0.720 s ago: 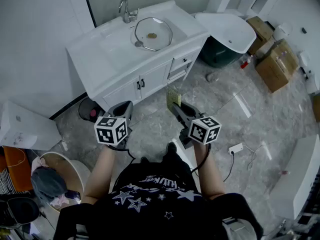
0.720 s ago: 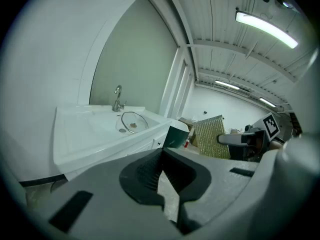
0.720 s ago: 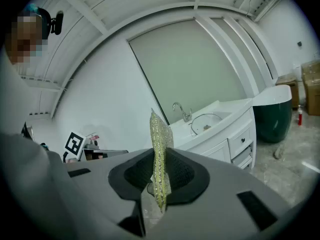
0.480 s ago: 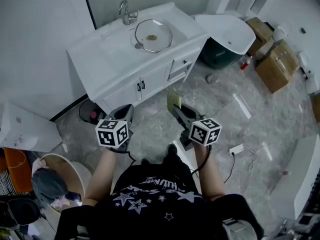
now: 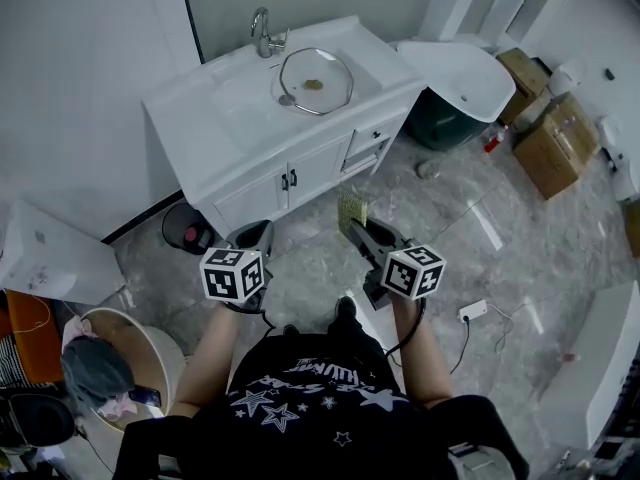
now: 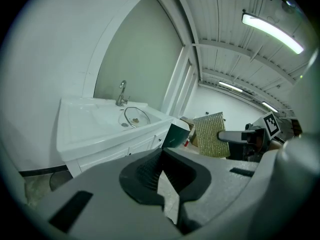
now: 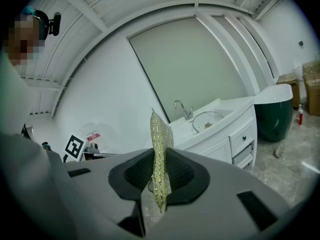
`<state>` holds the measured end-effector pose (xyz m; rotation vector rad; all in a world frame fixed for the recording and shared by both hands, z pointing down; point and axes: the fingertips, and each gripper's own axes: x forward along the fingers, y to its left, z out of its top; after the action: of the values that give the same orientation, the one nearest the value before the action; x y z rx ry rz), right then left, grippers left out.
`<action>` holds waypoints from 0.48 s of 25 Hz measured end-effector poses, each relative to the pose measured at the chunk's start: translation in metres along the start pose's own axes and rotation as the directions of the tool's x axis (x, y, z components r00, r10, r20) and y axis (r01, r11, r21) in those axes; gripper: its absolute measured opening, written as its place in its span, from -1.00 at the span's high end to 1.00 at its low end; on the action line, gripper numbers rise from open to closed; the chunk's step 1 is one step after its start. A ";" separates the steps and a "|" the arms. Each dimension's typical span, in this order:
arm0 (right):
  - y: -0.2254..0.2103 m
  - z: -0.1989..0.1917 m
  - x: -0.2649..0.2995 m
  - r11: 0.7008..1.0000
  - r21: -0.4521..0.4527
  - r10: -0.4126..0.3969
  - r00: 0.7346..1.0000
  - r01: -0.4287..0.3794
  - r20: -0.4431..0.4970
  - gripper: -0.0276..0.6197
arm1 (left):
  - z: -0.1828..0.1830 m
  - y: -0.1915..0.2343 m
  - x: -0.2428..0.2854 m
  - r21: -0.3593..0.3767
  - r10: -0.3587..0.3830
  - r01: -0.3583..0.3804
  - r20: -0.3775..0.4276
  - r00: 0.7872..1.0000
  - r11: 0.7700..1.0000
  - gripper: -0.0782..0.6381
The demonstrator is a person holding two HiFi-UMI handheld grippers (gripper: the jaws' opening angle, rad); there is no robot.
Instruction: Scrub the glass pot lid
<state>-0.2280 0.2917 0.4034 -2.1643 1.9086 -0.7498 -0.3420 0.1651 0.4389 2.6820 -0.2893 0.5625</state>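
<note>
The glass pot lid [image 5: 313,81] lies in the basin of a white vanity sink [image 5: 230,118], beside the faucet [image 5: 263,30]; it also shows small in the left gripper view as the lid [image 6: 134,117] and in the right gripper view as the lid [image 7: 205,118]. My right gripper [image 5: 362,232] is shut on a yellow-green scrub pad [image 5: 350,211], which stands upright between the jaws as the pad [image 7: 159,159]. My left gripper [image 5: 252,238] is shut with nothing in it. Both are held over the floor, well short of the vanity. From the left gripper view, the pad [image 6: 210,134] shows at the right.
A white tub on a dark green base [image 5: 455,68] stands right of the vanity, with cardboard boxes [image 5: 550,133] beyond it. A dark bin [image 5: 185,230] sits at the vanity's foot. At the lower left are a bucket with cloth [image 5: 105,363] and a white box [image 5: 45,253]. A power strip [image 5: 472,309] lies on the floor.
The head view has shifted, so the vanity sits a little further right. Both grippers have drifted slightly down and right in the frame. The right gripper still holds the pad.
</note>
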 end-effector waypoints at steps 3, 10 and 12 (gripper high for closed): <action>0.003 -0.005 0.000 1.000 -0.013 -0.010 1.000 0.010 -0.009 0.71 | -0.005 0.003 0.000 -0.012 -0.017 0.017 -0.011 1.000 1.000 0.76; 0.005 -0.017 -0.001 1.000 0.023 -0.014 1.000 0.014 -0.017 0.71 | -0.012 0.010 0.006 -0.039 -0.031 0.030 -0.036 0.999 0.999 0.76; -0.001 -0.017 0.002 0.999 0.032 -0.021 1.000 0.022 -0.020 0.71 | -0.012 0.008 0.011 -0.037 -0.036 0.035 -0.044 0.998 0.999 0.76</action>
<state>-0.2346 0.2937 0.4191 -2.1700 1.8727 -0.8031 -0.3390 0.1614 0.4565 2.6302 -0.2365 0.6001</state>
